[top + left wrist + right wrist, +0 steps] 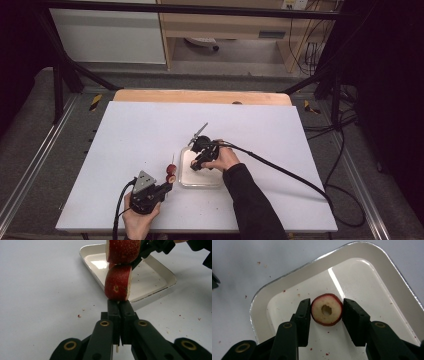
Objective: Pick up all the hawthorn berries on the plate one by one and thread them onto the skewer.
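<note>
Red fruit pieces (118,282) are threaded on a thin skewer (173,159), which is pinched upright between the pressed-together jaws of the left gripper (166,187) at the table's (125,150) near left. Just to their right a white tray (187,177) is set on the table. Inside it a cored, red-skinned slice (326,309) is framed by the jaws of the right gripper (326,312), whose pads are seen at its edges; whether they press cannot be told.

White tabletop (140,150), red crumbs (79,315), perhaps peel.
</note>
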